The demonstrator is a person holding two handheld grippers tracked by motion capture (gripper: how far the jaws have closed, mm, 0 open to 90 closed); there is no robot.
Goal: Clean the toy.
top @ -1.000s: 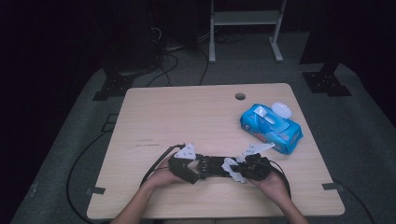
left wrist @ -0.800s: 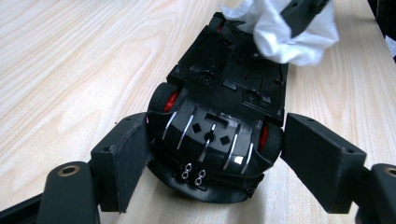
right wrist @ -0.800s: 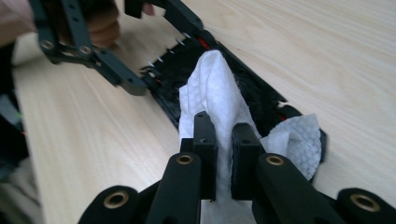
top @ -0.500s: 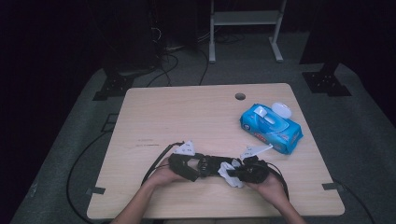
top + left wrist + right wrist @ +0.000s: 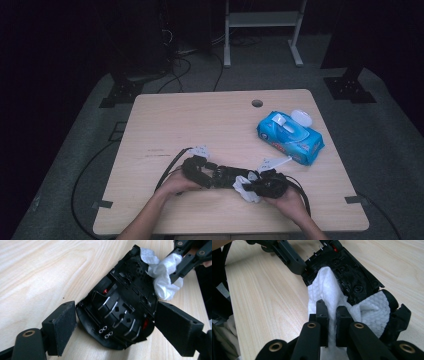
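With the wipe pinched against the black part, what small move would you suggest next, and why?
Probably close the left gripper on the black part first: its fingers stand just off its sides after opening. The right gripper already pinches the wipe against the part's far end, so a rub could push it along the table.

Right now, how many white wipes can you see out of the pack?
1. The white wipe is pinched in the right gripper, pressed against the black plastic part. Another sheet sticks out of the blue wipes pack; more may be inside.
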